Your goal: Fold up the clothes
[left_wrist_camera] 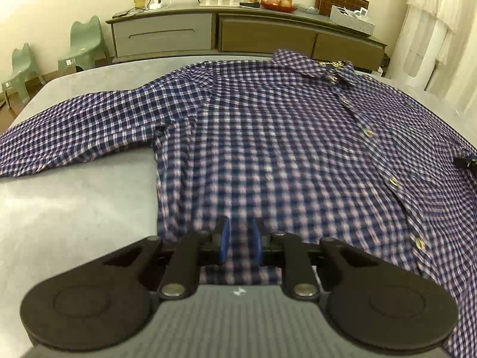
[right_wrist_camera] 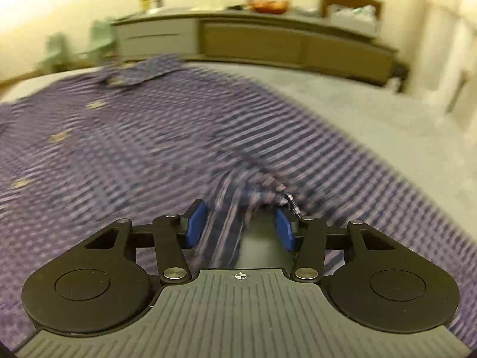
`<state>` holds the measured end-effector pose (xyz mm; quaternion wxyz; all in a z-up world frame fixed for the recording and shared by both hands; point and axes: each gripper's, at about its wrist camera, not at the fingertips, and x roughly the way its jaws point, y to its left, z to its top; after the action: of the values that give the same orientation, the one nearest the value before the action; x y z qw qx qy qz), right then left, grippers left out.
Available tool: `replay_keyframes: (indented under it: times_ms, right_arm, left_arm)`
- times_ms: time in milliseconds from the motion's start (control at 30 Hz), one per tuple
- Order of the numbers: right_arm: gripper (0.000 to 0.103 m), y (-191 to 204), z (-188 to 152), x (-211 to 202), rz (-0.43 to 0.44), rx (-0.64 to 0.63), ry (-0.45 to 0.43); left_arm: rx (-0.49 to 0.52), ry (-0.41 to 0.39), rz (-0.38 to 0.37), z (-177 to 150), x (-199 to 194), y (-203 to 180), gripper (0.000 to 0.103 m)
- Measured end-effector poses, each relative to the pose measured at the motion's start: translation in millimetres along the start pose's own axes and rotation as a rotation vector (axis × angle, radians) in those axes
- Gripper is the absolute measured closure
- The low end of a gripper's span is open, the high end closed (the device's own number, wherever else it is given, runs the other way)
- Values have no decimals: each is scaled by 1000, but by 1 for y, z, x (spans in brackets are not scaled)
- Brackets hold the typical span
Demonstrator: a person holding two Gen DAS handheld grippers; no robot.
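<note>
Item: a long-sleeved shirt of navy-and-white checked cotton with pale buttons [left_wrist_camera: 268, 137], spread front-up on a grey padded table [left_wrist_camera: 74, 197], collar at the far edge, one sleeve stretched out to the left.

Left gripper [left_wrist_camera: 241, 243]: blue pads stood a narrow gap apart over the near hem, checked cloth showing between them; whether they pinched it could not be told.

Right gripper [right_wrist_camera: 240, 223]: jaws were spread, with a bunched ridge of the shirt's fabric [right_wrist_camera: 238, 197] rising between the pads, nearer the left pad and not clamped by both. The right wrist view was smeared by motion.

Risks, as judged: closing on the ridge might catch only one layer, or more than intended, so a fold would drag crooked. A fast sweep could pull the shirt across the table and skew the button placket. An uneven lift between the two grippers would wrinkle the body.
</note>
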<state>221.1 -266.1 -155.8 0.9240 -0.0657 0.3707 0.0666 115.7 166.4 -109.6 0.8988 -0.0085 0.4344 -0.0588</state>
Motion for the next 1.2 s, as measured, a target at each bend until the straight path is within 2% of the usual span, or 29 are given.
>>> replay_keyframes:
  times_ms: [133, 233, 300, 333, 367, 433, 500, 533, 600, 667, 733, 800, 867, 900, 967, 1033, 1100, 1133, 1200]
  right_arm:
    - [48, -27, 14, 18, -78, 60, -11]
    - [48, -17, 19, 9, -97, 43, 27]
    - [49, 2, 23, -11, -66, 6, -29]
    - [48, 9, 19, -16, -34, -14, -27]
    - [48, 16, 15, -22, -2, -35, -25]
    - [47, 18, 1, -9, 34, -40, 48]
    - [32, 7, -5, -9, 14, -6, 32]
    - [32, 1, -8, -9, 4, 11, 23]
    - [43, 4, -13, -31, 24, 5, 12]
    - [43, 8, -18, -53, 43, -2, 1]
    - [43, 11, -23, -76, 63, -8, -10]
    - [42, 15, -43, -89, 123, -17, 43]
    - [40, 15, -64, -91, 125, -4, 99]
    - [36, 13, -75, -98, 95, -8, 89]
    - [33, 6, -91, -114, 50, -6, 75]
    - [32, -7, -98, -131, 58, 34, 33]
    - [27, -12, -112, -131, 59, 37, 52]
    - [26, -22, -113, -136, 37, 54, 47]
    - [31, -42, -116, -147, -8, 87, 36]
  left_arm:
    - [0, 22, -52, 21, 11, 0, 85]
    - [22, 10, -76, 32, 12, -2, 85]
    - [36, 17, -107, 35, 10, -5, 85]
    - [54, 30, -115, 33, 9, -9, 85]
    - [76, 49, -110, 28, 11, -12, 84]
    - [121, 39, -97, 17, 9, -13, 85]
    - [143, 41, -74, 9, 1, -11, 85]
    - [145, 42, -56, 4, -5, -10, 84]
    - [156, 36, -40, -4, -20, -10, 86]
    - [188, 12, -89, -14, -43, -19, 82]
    - [210, 21, -136, -29, -59, -32, 74]
    - [241, 65, -151, -48, -61, -41, 70]
    - [267, 98, -128, -66, -59, -49, 68]
    - [271, 88, -113, -72, -64, -52, 62]
    - [264, 64, -90, -83, -73, -56, 62]
    - [217, 41, -90, -94, -82, -54, 60]
    - [192, 53, -72, -105, -82, -58, 55]
    - [193, 40, -58, -110, -84, -61, 52]
    - [175, 27, -55, -112, -91, -69, 52]
